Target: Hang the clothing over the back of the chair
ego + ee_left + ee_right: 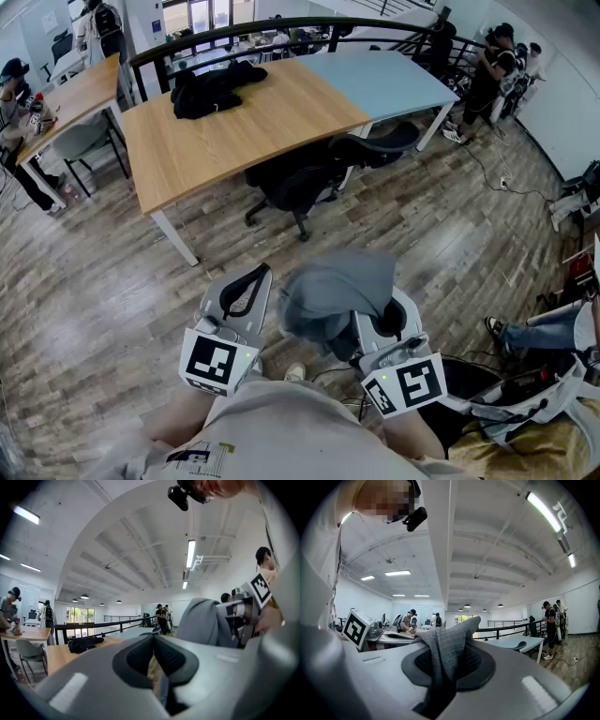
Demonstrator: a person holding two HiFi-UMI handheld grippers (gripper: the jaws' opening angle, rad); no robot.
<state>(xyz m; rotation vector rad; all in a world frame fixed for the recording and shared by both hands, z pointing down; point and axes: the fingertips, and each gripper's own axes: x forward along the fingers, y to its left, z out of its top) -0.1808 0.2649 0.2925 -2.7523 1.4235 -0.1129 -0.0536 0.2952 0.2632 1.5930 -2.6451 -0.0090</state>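
Note:
A grey garment (337,291) hangs bunched in my right gripper (380,319), whose jaws are shut on a fold of it (445,663). In the left gripper view the same garment (201,620) droops to the right. My left gripper (255,277) is beside it on the left, shut with nothing between its pads (140,656). Both are held level, close to the person's body. The black office chair (314,178) stands farther off, tucked against the wooden table (234,141), with open floor between it and the grippers.
A black garment (214,86) lies on the wooden table, with a pale blue table (384,80) to its right. A black railing (281,28) runs behind. People stand at the back right (492,70) and sit far left (14,89). Cables and gear (525,394) lie at the lower right.

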